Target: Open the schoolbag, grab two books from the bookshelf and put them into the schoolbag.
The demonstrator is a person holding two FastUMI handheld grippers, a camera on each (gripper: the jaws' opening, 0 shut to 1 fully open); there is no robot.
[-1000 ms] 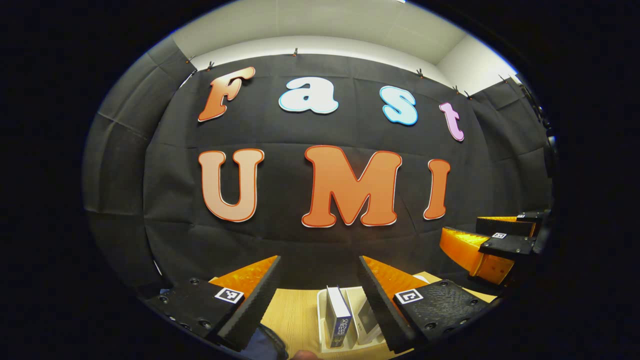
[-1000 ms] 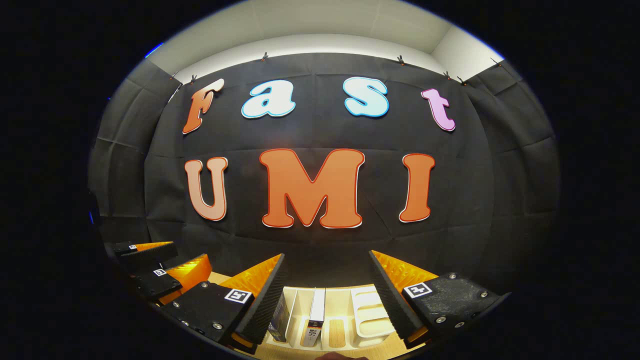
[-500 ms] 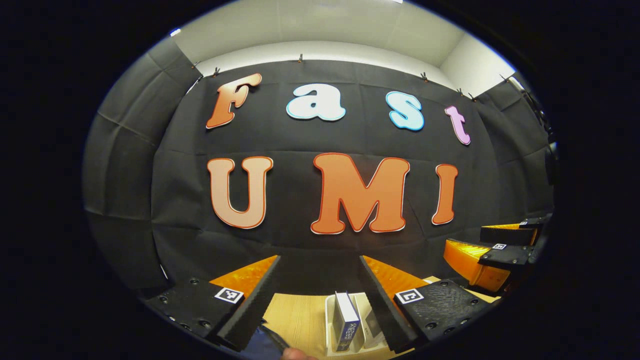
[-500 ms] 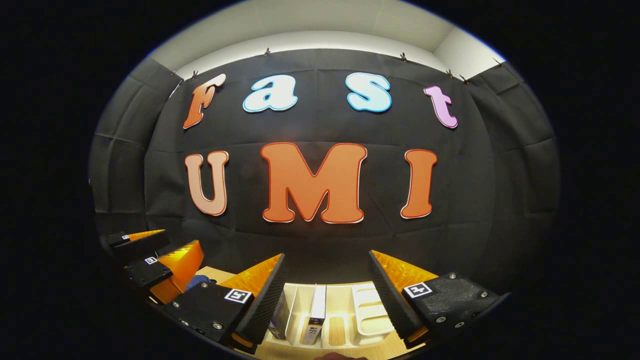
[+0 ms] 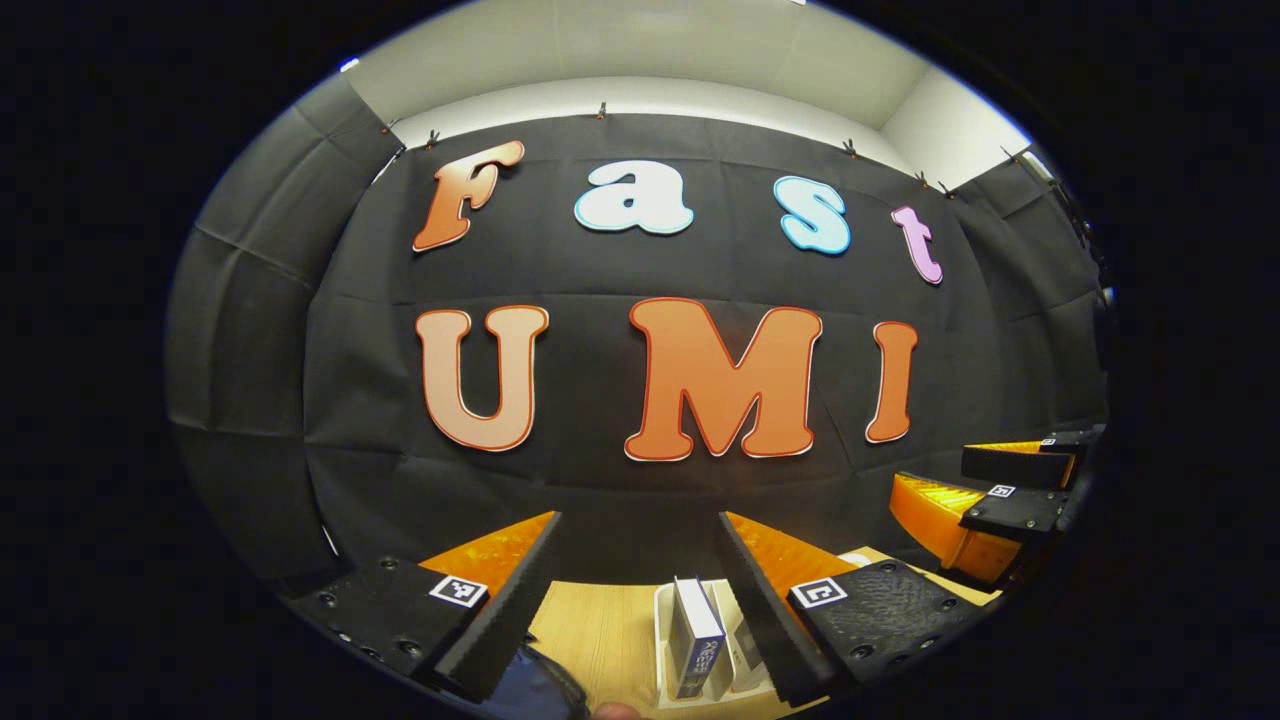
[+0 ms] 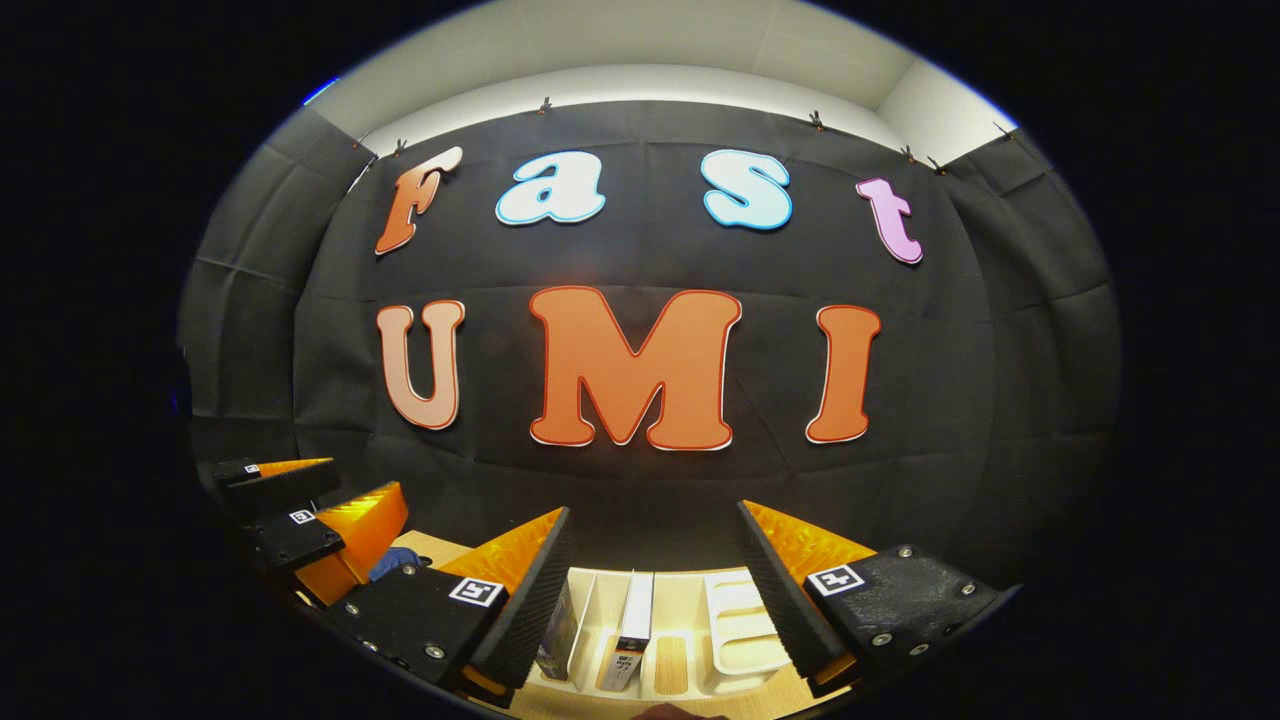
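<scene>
While both grippers hang high with their cameras tipped up at the booth's dark wall, little of the working area shows along the bottom of each view. Largest of what does show is the table [image 5: 600,630], a pale wood top. On it stands the bookshelf [image 6: 745,625], a cream rack with upright dividers, seen just beyond the right gripper [image 6: 655,575], whose fingers are spread wide with nothing between them. In the left gripper view the same rack's end [image 5: 662,640] shows between that gripper's fingers. The left gripper [image 5: 640,580] is likewise spread and empty.

A blue-spined book [image 5: 697,640] stands upright in the rack; in the right gripper view a white-spined book [image 6: 632,625] stands in a slot, with a darker book [image 6: 558,635] leaning just beside it. A scrap of dark blue fabric [image 5: 535,690] at the bottom edge of the left gripper view is probably the schoolbag, though whether it is open cannot be told.

Compared with a second ago, almost nothing has changed: the views have drifted only slightly, the rack sliding a touch sideways in the left gripper view, and both grippers stay spread. That suggests the task is at its very start, with the bag untouched and no book taken.
</scene>
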